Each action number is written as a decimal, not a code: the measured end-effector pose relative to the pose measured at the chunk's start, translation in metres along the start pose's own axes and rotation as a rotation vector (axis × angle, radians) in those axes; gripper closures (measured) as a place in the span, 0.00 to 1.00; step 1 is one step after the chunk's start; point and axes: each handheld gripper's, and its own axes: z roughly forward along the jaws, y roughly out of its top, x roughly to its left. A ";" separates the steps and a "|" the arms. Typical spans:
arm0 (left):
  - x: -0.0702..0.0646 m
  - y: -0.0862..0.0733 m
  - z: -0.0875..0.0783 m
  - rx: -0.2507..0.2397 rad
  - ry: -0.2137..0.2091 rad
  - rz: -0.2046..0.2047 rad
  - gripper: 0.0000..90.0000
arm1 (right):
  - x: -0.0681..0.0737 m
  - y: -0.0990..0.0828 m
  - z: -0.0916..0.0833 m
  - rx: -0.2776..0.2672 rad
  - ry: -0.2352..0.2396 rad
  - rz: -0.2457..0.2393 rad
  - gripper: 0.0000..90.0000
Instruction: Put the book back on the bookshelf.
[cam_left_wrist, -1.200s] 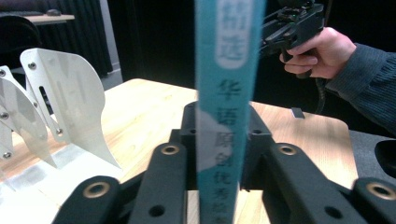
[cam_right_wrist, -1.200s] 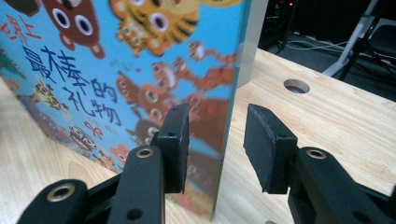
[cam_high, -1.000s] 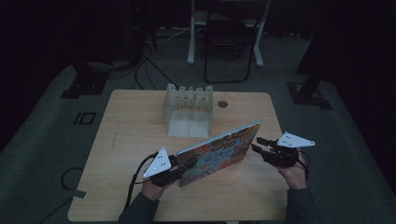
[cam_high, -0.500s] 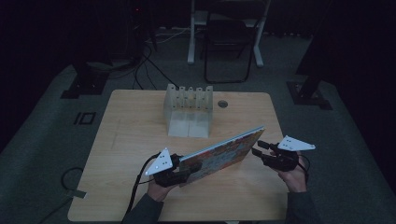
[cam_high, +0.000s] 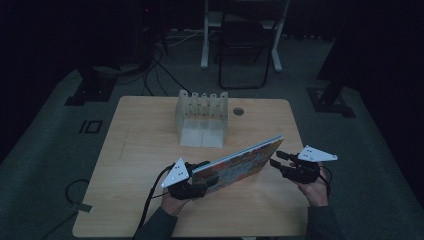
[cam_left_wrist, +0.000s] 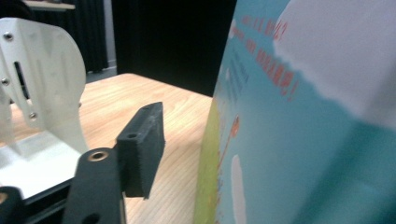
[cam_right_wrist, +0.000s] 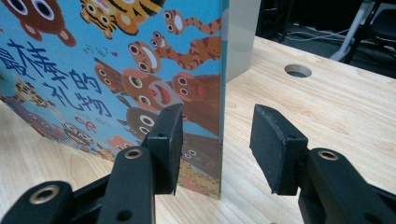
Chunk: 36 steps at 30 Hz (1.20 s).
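I see the picture book (cam_high: 237, 164) standing on edge (tilted) on the table (cam_high: 135, 145); my left gripper (cam_high: 202, 175) has just been opening, jaws off it, and my right gripper (cam_right_wrist: 217, 140) straddles its edge, jaws apart.

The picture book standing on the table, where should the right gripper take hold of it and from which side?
Probably the picture book at its upright edge nearest the right gripper, coming in level along the table from that end. The book stands thin and tall, and that edge already sits between the open jaws, one pad facing each cover.
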 end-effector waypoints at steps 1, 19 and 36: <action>0.001 -0.001 0.001 0.000 0.005 -0.007 0.38 | 0.000 0.000 0.000 0.001 -0.002 0.000 0.59; 0.003 -0.006 0.004 -0.012 0.007 -0.008 0.51 | 0.000 -0.002 0.002 0.006 -0.001 0.008 0.59; 0.002 -0.013 0.009 -0.038 0.053 0.000 0.72 | -0.003 -0.021 -0.006 0.017 -0.014 0.043 0.59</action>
